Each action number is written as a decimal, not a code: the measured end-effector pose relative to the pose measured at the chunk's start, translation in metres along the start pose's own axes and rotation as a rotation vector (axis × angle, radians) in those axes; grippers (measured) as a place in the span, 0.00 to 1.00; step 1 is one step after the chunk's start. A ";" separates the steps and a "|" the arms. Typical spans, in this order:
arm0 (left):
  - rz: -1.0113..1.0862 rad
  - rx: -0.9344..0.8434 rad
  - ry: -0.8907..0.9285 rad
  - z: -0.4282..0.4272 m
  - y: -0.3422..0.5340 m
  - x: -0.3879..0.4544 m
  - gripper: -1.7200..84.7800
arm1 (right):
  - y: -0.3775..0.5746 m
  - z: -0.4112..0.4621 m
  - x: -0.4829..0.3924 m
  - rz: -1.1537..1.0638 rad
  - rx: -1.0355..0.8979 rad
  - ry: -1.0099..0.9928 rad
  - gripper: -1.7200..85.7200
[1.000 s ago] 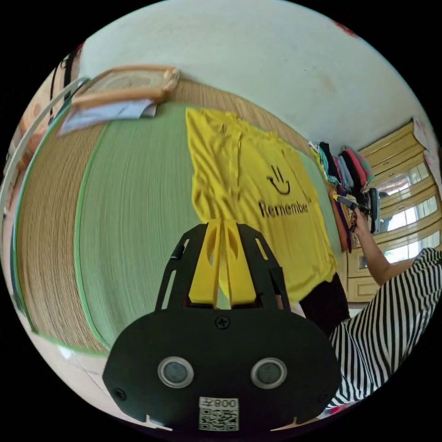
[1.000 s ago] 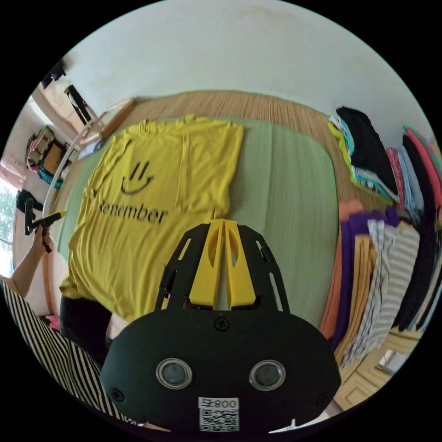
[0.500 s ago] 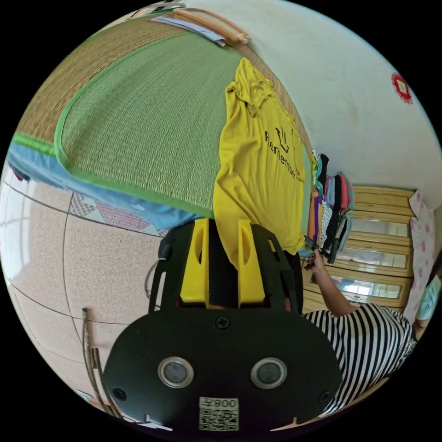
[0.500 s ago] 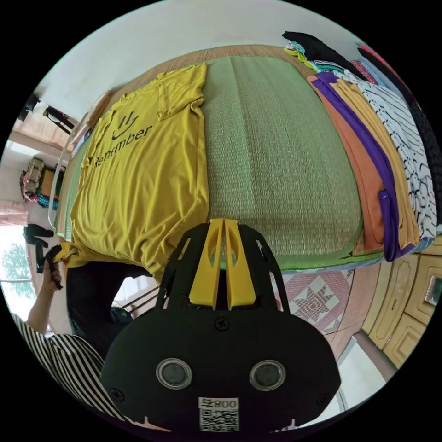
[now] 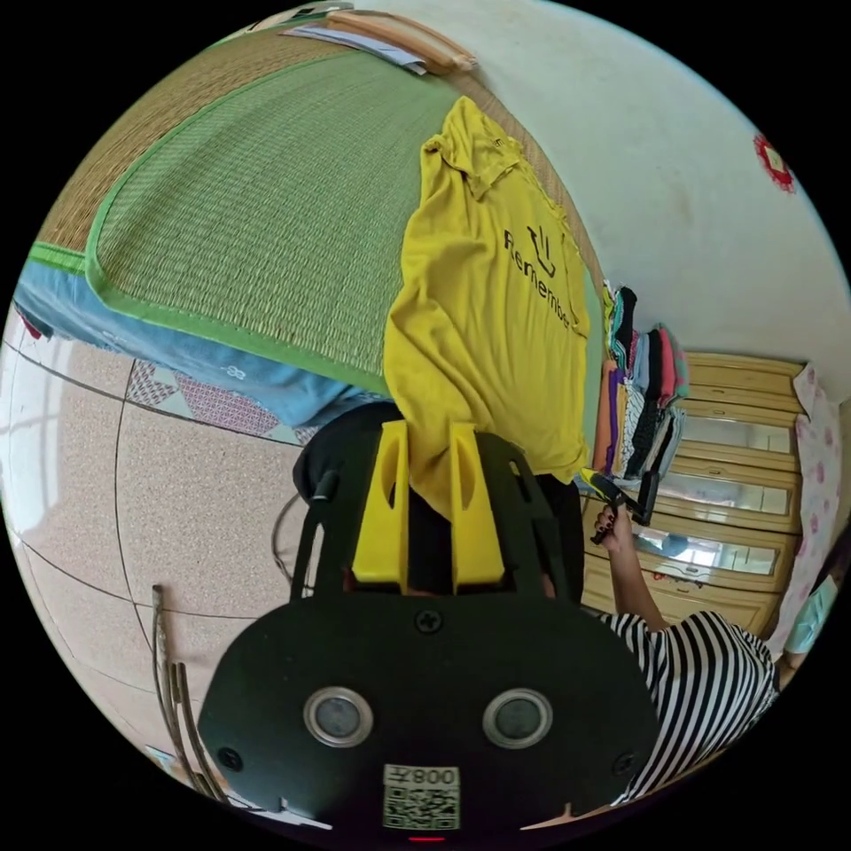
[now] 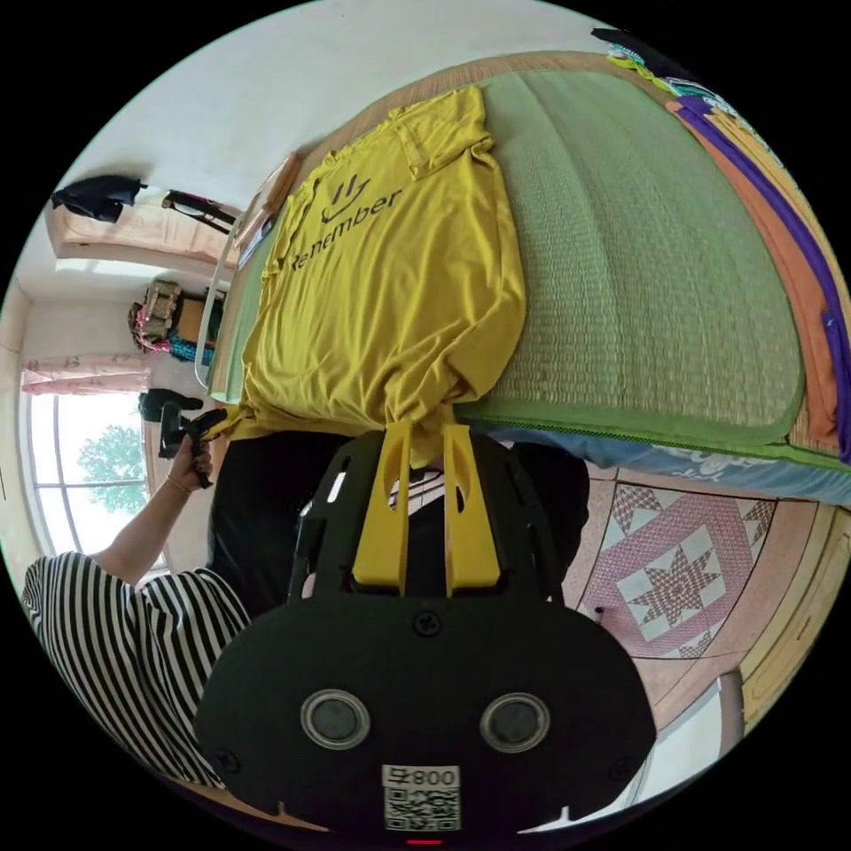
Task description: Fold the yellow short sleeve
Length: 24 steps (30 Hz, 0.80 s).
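Hanging partly off the near edge of the bed [image 6: 620, 424], the yellow shirt [image 6: 390, 266] lies print-up on the green mat [image 5: 266, 204], its collar toward the far edge by the wall. Each bottom corner is pinched: the left hand-held gripper [image 5: 430, 470] has its jaws clamped on one hem corner, and the right hand-held gripper [image 6: 425, 452] has its jaws clamped on the other. Both grips look shallow, catching only a bunched tip of fabric. To my eye the risk is a corner slipping free if the hem is pulled unevenly, dragging the shirt crooked. Stacked clothes [image 5: 643, 390] sit along the bed's side edge, close enough to snag.
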<state>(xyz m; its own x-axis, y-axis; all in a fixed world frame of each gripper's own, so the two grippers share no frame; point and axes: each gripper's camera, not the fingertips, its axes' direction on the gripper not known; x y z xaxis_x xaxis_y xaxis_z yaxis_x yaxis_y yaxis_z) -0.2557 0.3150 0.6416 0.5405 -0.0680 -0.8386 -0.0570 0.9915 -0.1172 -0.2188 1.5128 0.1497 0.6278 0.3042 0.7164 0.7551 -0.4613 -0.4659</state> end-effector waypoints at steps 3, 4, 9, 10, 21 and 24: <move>0.004 -0.018 -0.033 0.019 0.001 -0.004 0.05 | 0.007 0.013 0.006 -0.011 -0.060 0.033 0.04; 0.012 0.000 -0.030 0.021 0.003 -0.005 0.05 | 0.015 0.005 0.006 -0.025 -0.038 0.036 0.03; 0.036 0.132 0.039 0.013 0.010 -0.013 0.04 | 0.059 -0.053 0.017 -0.042 0.097 0.066 0.03; 0.029 0.143 0.009 0.015 0.011 -0.018 0.04 | 0.068 -0.059 0.027 -0.017 0.107 0.069 0.03; -0.065 0.106 0.033 0.095 0.011 -0.054 0.04 | 0.047 0.041 0.047 -0.036 -0.046 0.049 0.09; -0.075 0.099 0.026 0.112 0.009 -0.059 0.04 | 0.041 0.058 0.050 -0.063 -0.092 0.050 0.05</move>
<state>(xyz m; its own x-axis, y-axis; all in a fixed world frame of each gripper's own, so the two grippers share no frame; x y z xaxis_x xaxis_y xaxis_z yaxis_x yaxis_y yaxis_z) -0.1947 0.3405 0.7497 0.5182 -0.1439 -0.8430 0.0669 0.9895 -0.1278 -0.1453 1.5572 0.1361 0.5674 0.2941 0.7691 0.7710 -0.5178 -0.3707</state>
